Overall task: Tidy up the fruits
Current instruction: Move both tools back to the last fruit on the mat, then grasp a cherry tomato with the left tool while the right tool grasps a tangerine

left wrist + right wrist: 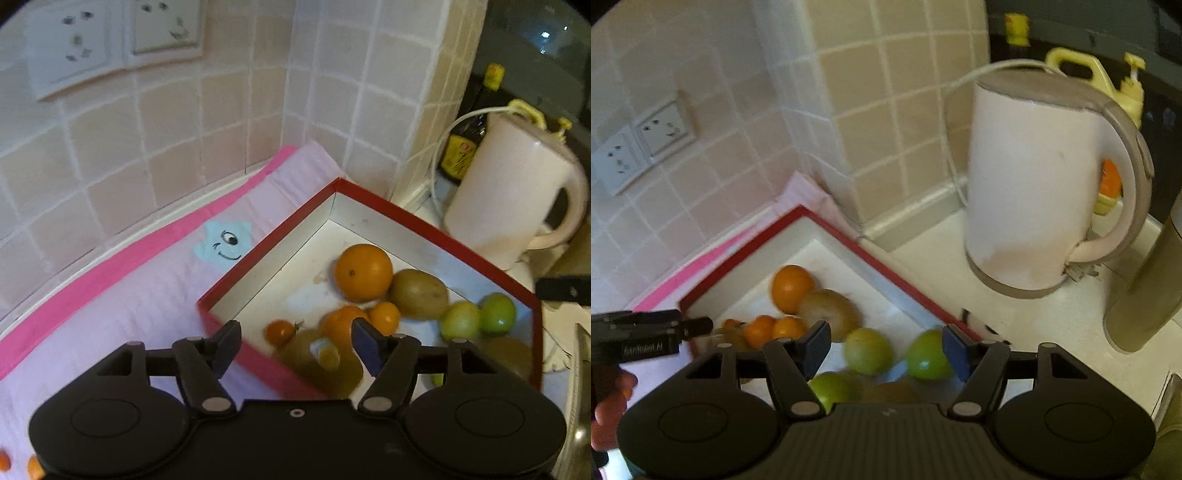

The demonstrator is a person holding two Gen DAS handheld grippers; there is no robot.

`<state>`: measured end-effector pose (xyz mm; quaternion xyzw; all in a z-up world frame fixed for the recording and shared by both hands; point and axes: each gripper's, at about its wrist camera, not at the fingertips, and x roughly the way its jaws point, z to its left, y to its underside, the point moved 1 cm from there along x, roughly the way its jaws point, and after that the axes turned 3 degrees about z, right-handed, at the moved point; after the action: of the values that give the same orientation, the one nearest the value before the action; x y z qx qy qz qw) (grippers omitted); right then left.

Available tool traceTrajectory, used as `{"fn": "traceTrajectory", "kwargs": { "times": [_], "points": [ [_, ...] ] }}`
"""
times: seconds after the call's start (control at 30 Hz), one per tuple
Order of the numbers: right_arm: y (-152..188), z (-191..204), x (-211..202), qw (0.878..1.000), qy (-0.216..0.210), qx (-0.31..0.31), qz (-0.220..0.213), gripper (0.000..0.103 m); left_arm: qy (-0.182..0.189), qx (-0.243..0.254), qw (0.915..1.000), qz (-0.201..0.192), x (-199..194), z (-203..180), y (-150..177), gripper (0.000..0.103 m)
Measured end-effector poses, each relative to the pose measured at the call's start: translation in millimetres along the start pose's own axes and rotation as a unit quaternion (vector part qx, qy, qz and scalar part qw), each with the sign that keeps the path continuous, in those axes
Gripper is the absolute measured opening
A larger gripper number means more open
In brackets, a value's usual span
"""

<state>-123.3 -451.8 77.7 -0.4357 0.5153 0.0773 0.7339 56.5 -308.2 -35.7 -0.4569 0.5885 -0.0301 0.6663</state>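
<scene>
Red-edged box (pixel 436 225) stands on a pink mat (pixel 122 295) in the tiled corner of the counter (pixel 1015 314), just beside a white kettle (pixel 1034 184). Most of the fruit already lies inside it: a big orange (pixel 364 271), a kiwi (pixel 419 293), small oranges (pixel 384 317), a little tomato (pixel 280 331) and green fruits (pixel 496 313). The left tongs (pixel 295 347) are open above the near edge of the box and nothing is between their pads; a blurred kiwi (pixel 314 365) lies just below them in the box. The right tongs (pixel 884 349) are open too, above the green fruits, and they hold nothing. I judge that one placing step is just finishing. At the bottom left corner of the left wrist view, small orange fruits (pixel 33 467) lie on the mat, outside the box. The next move probably calls for one hand to go to them, close gently on one round fruit so that it does not roll, and carry it over the box wall
</scene>
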Motion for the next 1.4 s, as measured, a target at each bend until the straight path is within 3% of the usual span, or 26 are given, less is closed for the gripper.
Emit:
{"fn": "traceTrajectory", "kwargs": {
  "times": [0.17,0.33,0.53,0.73,0.9,1.07,1.1,1.13,1.4],
  "points": [
    [-6,53,-20,0.998,-0.01,-0.053,-0.029,0.072,-0.024,-0.002,0.999,-0.039,-56,26,30,0.079],
    [-4,115,-25,0.993,-0.054,-0.093,-0.048,0.074,-0.084,-0.034,0.9933,-0.072,-117,79,57,0.079],
    [13,180,-11,0.985,-0.11,-0.132,-0.034,0.074,-0.167,-0.114,0.9759,-0.083,-175,159,90,0.078],
    [24,246,-4,0.973,-0.159,-0.167,-0.027,0.073,-0.208,-0.158,0.9593,-0.108,-219,212,105,0.078],
    [29,295,12,0.963,-0.191,-0.189,-0.019,0.073,-0.202,-0.166,0.959,-0.109,-218,239,114,0.078],
    [49,331,46,0.955,-0.199,-0.218,0.021,0.07,-0.17,-0.183,0.9654,-0.074,-176,257,128,0.078],
    [54,337,54,0.953,-0.198,-0.227,0.031,0.07,-0.163,-0.188,0.9662,-0.066,-168,261,131,0.072],
    [58,341,60,0.951,-0.199,-0.233,0.038,0.068,-0.155,-0.193,0.9671,-0.059,-158,265,133,0.066],
    [84,361,104,0.934,-0.211,-0.274,0.086,0.062,-0.105,-0.175,0.9784,-0.03,-112,272,146,0.065]
  ]
}}
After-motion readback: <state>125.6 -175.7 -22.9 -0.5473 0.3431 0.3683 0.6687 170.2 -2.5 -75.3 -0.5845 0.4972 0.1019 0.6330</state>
